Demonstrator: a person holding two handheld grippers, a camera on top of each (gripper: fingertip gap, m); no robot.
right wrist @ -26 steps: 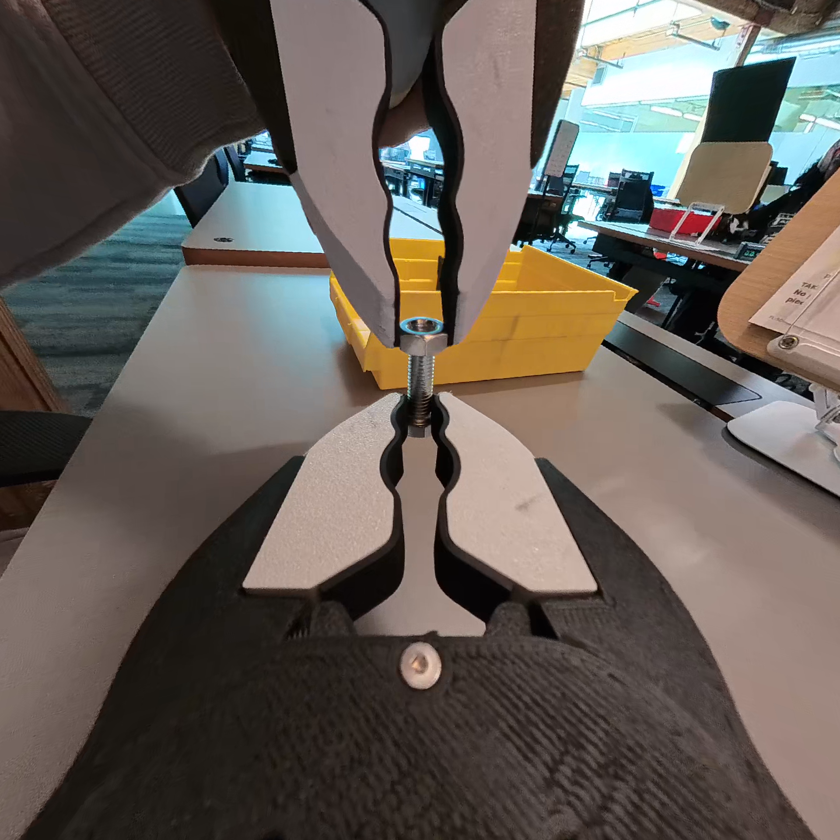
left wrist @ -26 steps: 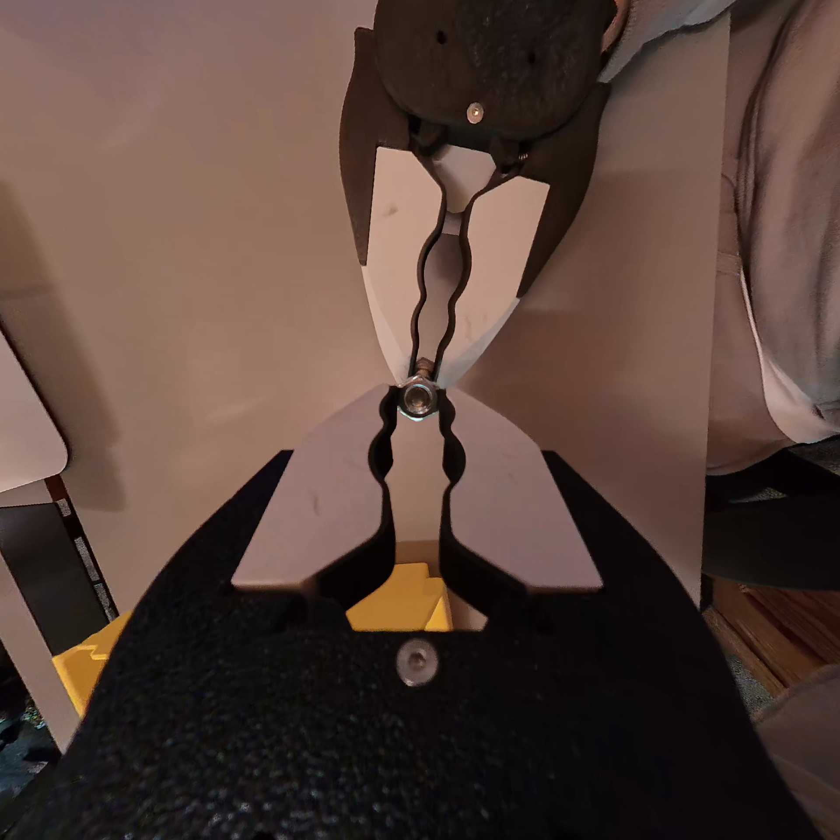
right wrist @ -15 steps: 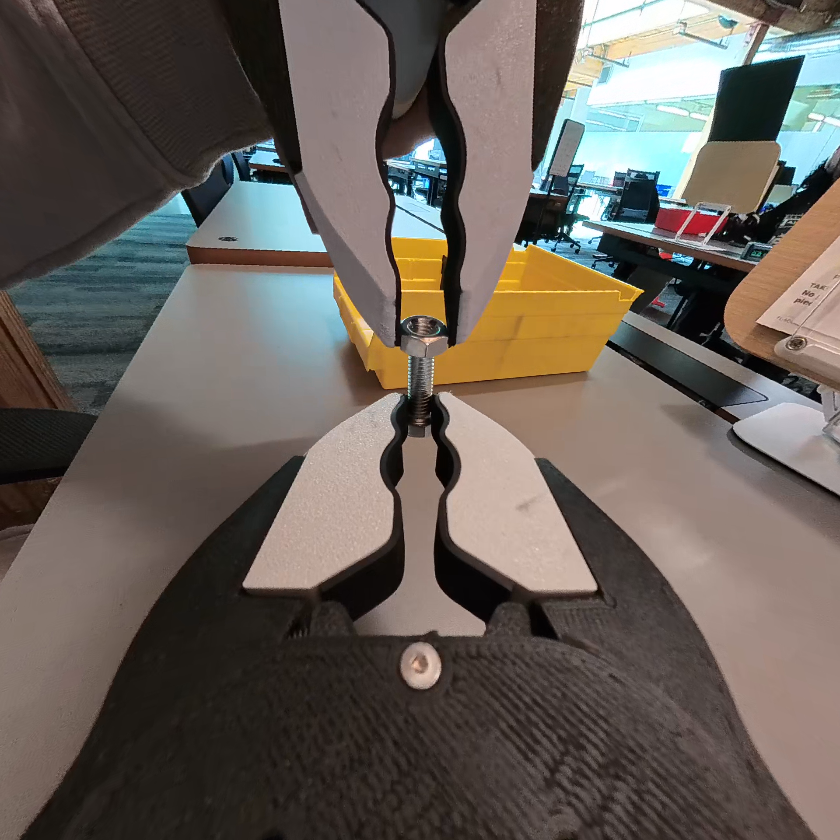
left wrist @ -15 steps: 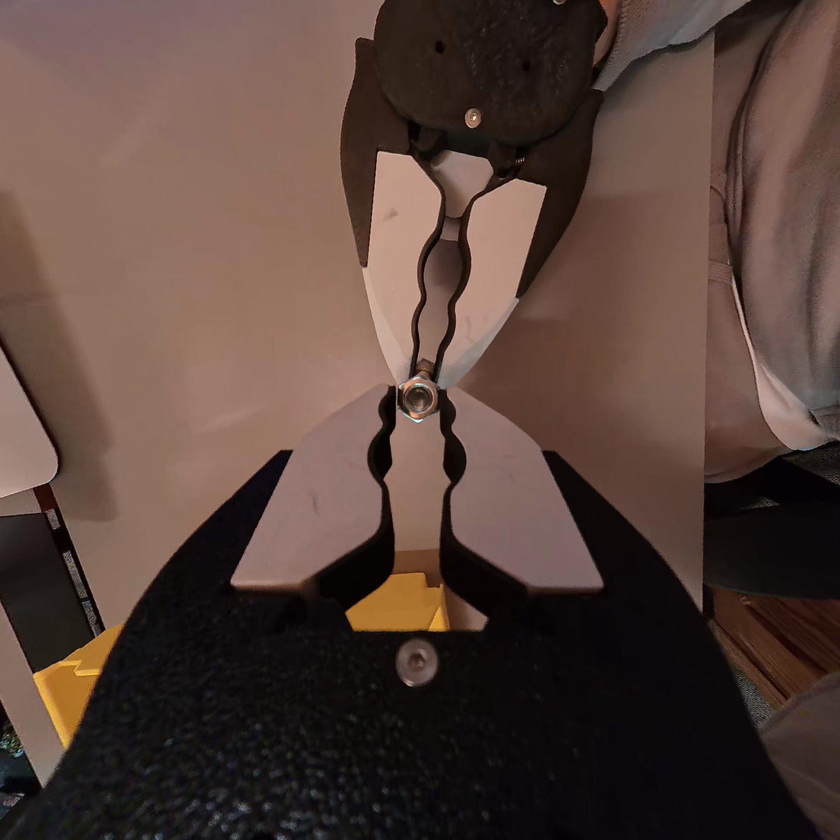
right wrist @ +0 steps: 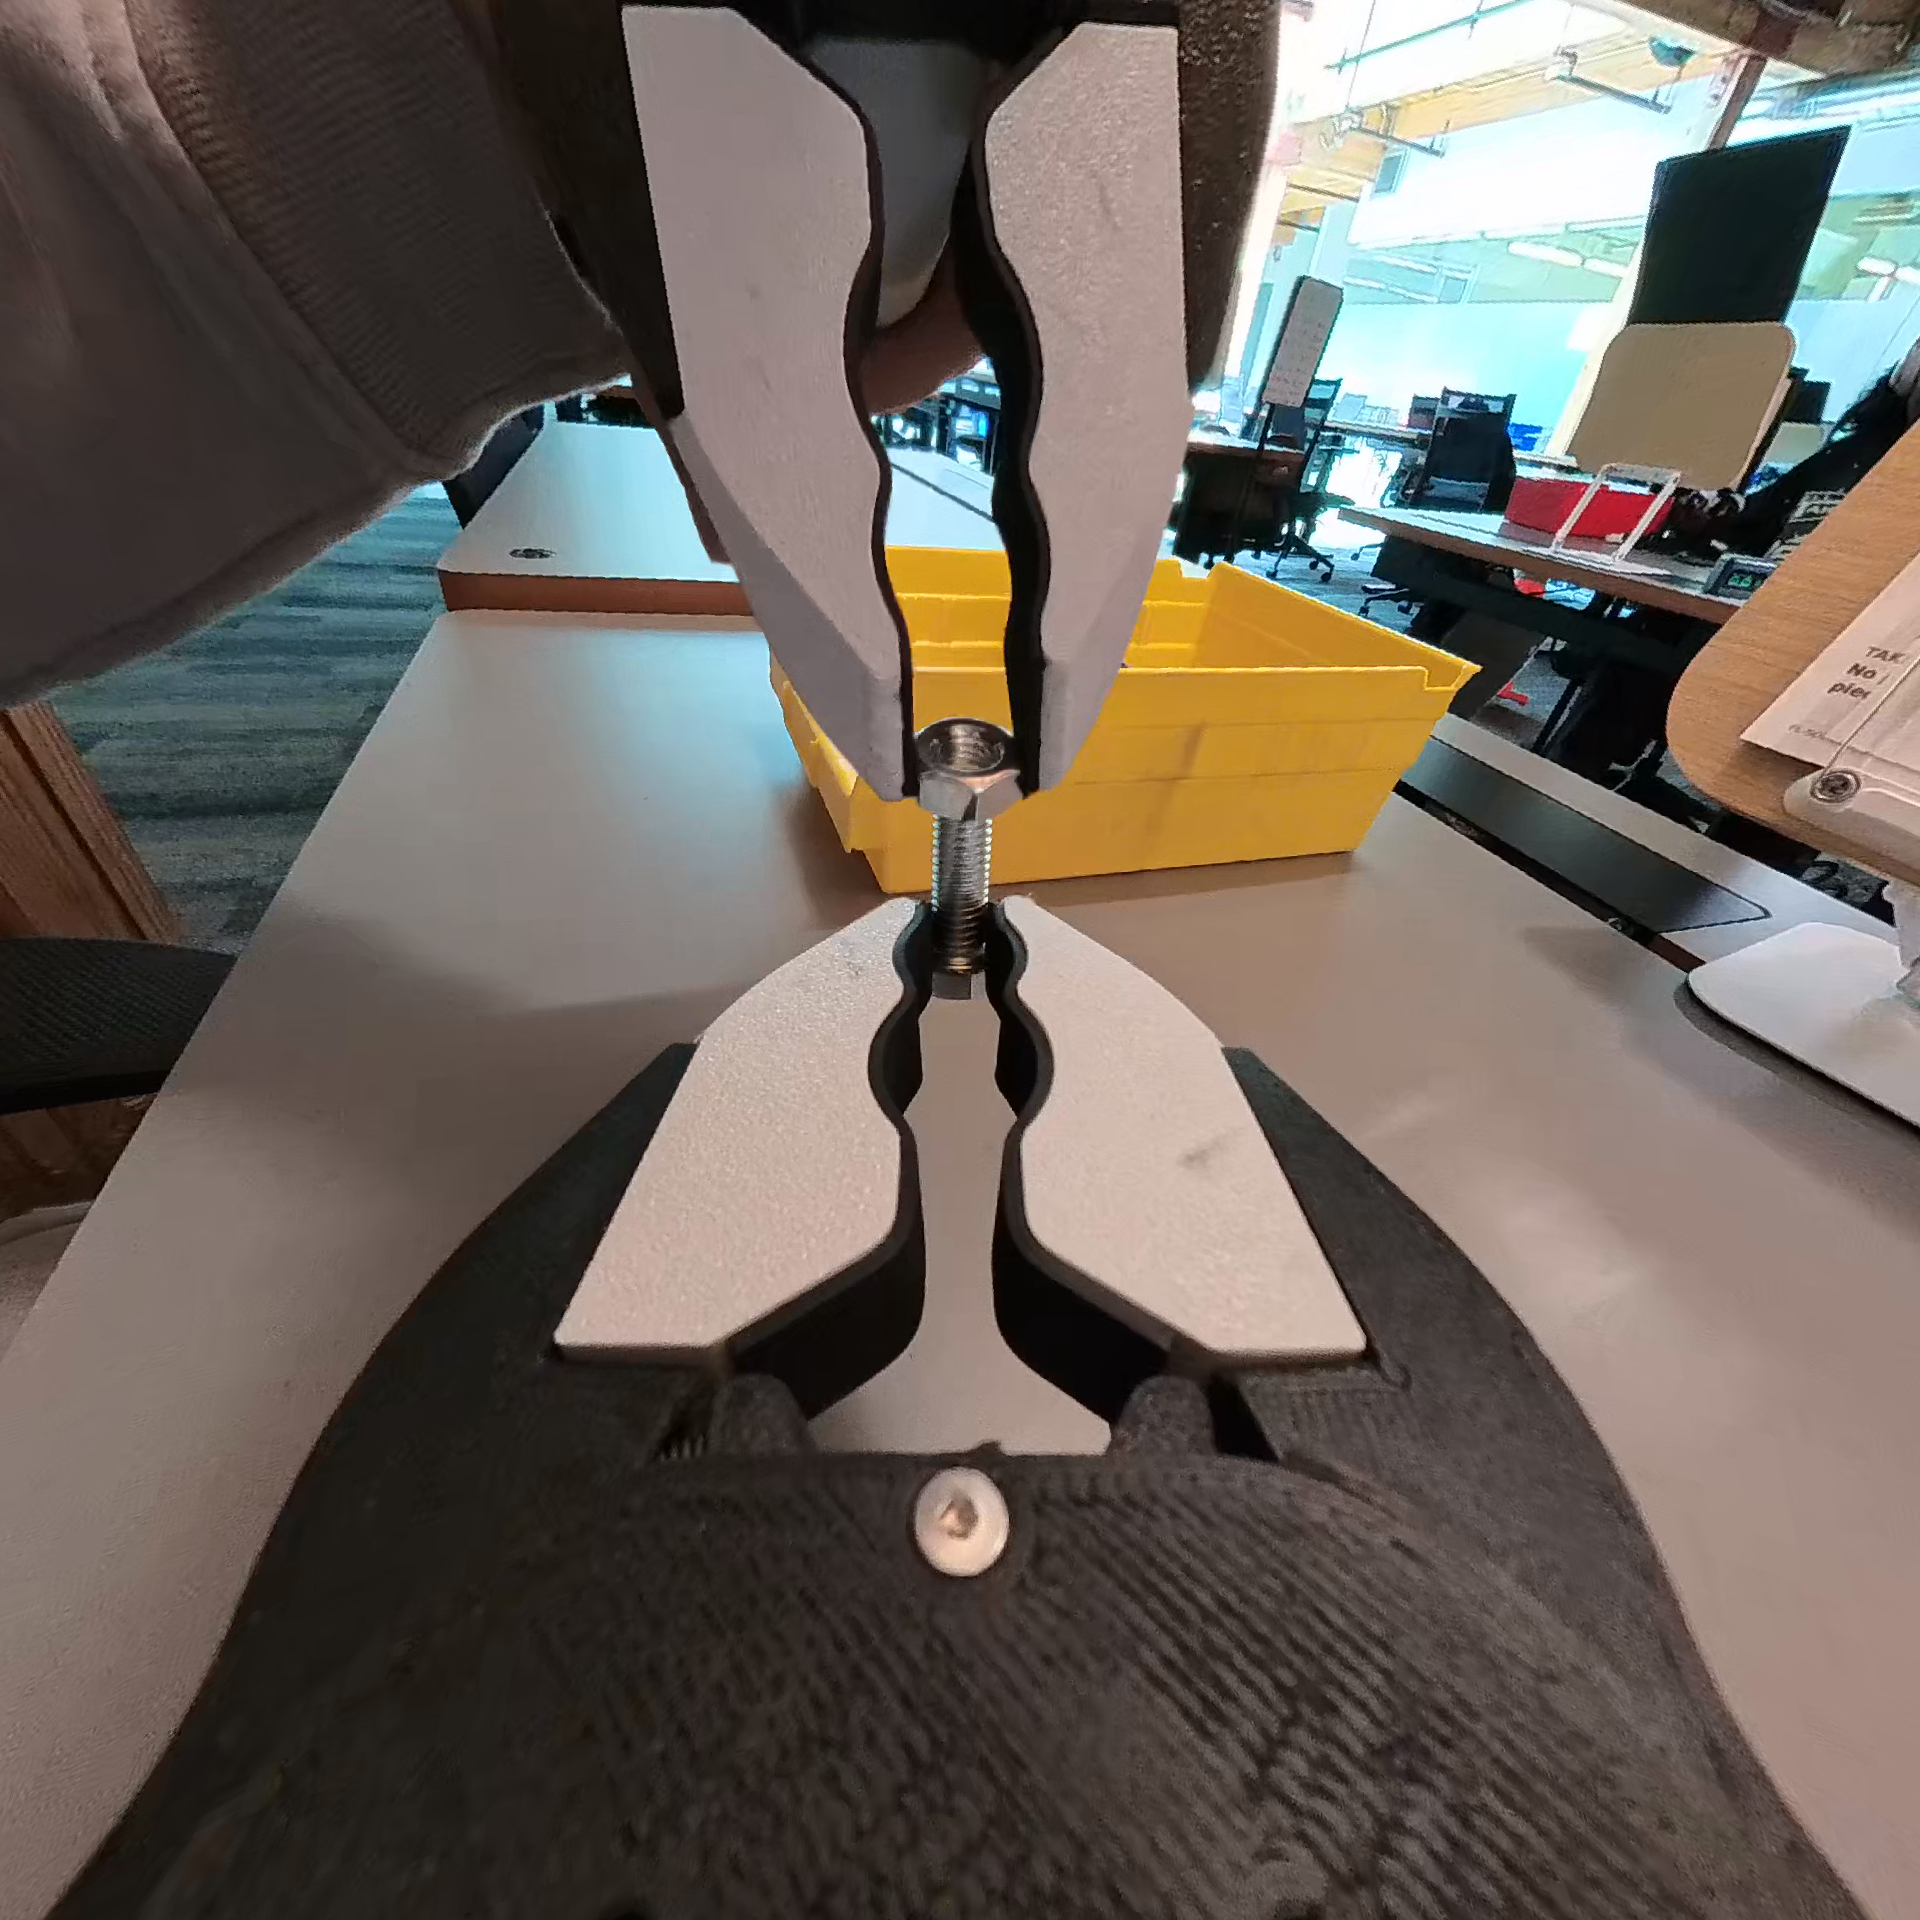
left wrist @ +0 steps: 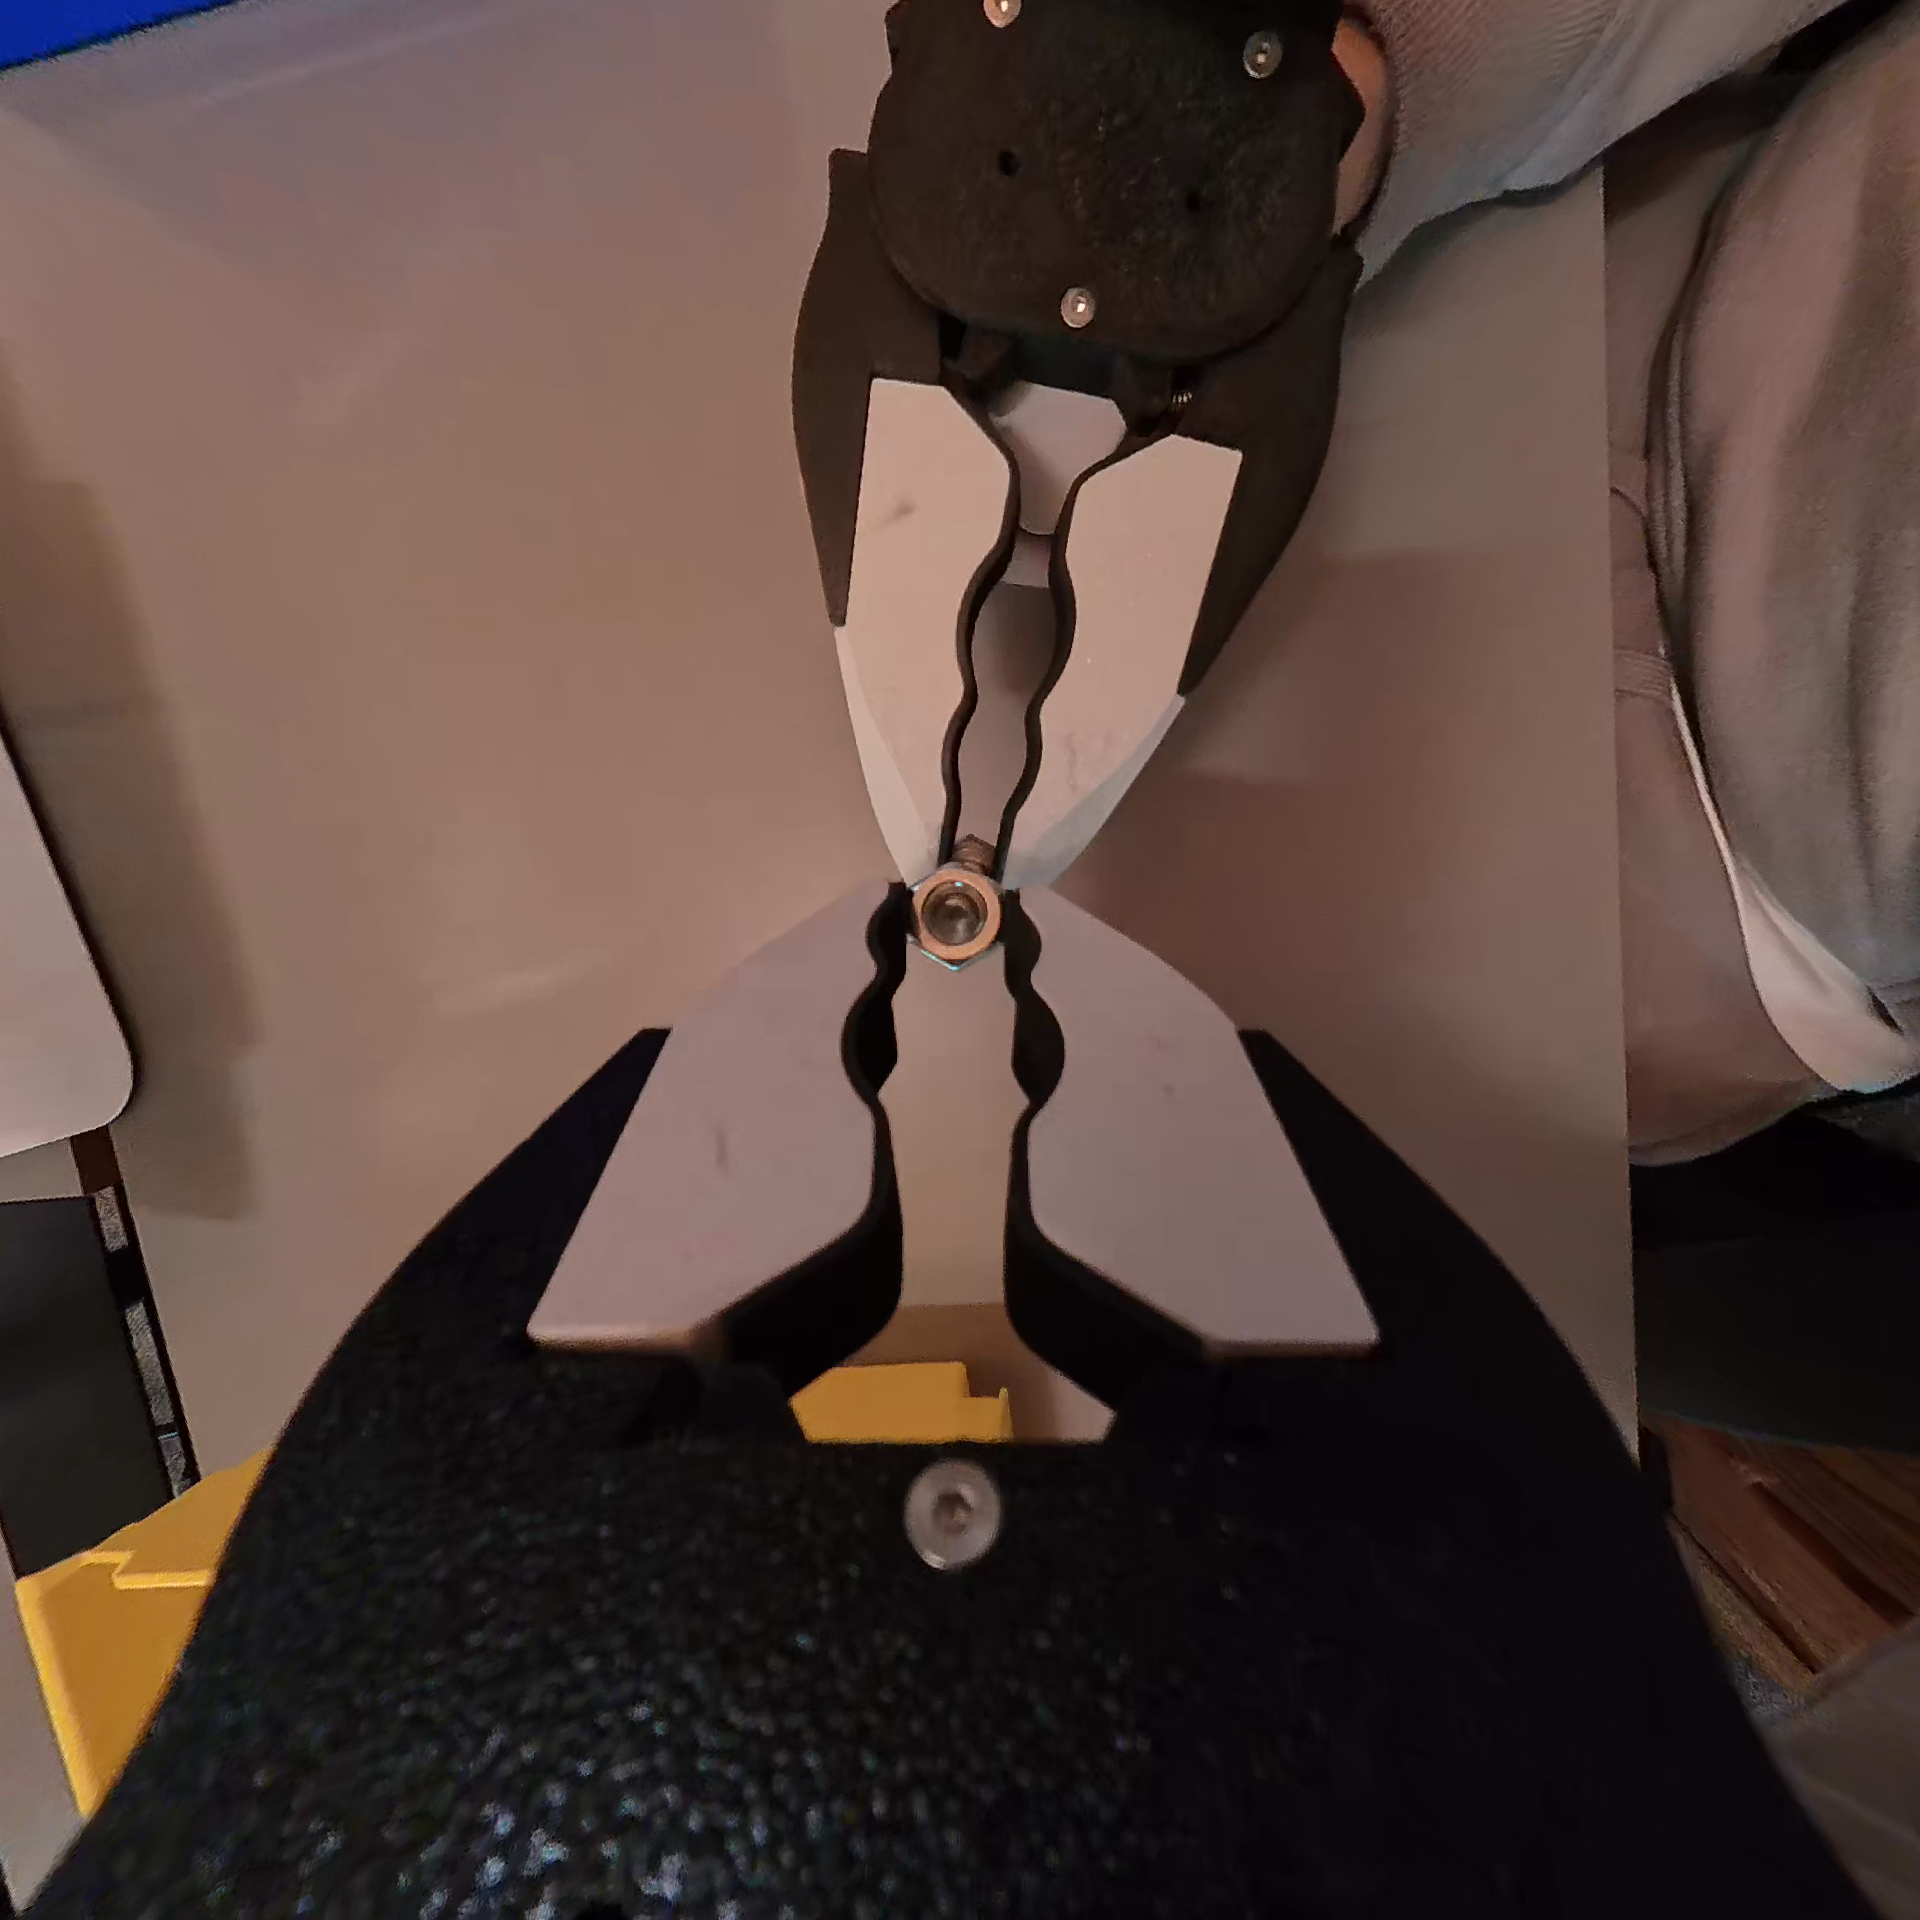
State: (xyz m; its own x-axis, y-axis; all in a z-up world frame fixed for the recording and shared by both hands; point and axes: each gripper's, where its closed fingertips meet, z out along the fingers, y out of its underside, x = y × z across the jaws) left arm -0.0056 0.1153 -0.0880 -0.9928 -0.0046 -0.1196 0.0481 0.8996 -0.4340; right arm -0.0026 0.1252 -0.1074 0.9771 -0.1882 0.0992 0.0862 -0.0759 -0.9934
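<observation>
A silver hex nut (left wrist: 954, 923) sits on the tip of an upright threaded bolt (right wrist: 961, 862) above the grey table (right wrist: 520, 831). My left gripper (left wrist: 954, 925) is shut on the nut, with both pads pressed on its flats. In the right wrist view, the left gripper (right wrist: 966, 774) comes down from above with the nut (right wrist: 966, 769). My right gripper (right wrist: 956, 935) is shut on the bolt's lower end, and the head sits between its pads. In the left wrist view, the right gripper (left wrist: 971, 857) points in from the top, with the bolt's thread (left wrist: 971, 850) at its tips.
A yellow plastic bin (right wrist: 1195, 748) stands on the table just behind the bolt and also shows in the left wrist view (left wrist: 894, 1403). A person's grey sleeve (right wrist: 208, 312) is at the upper left. A white stand base (right wrist: 1808, 997) and a wooden board (right wrist: 1818, 644) are at the right. The grippers are tip to tip, or close to it.
Both grasps hold. The left gripper has tilted a little about the nut. The nut and bolt stay in nearly the same place.
</observation>
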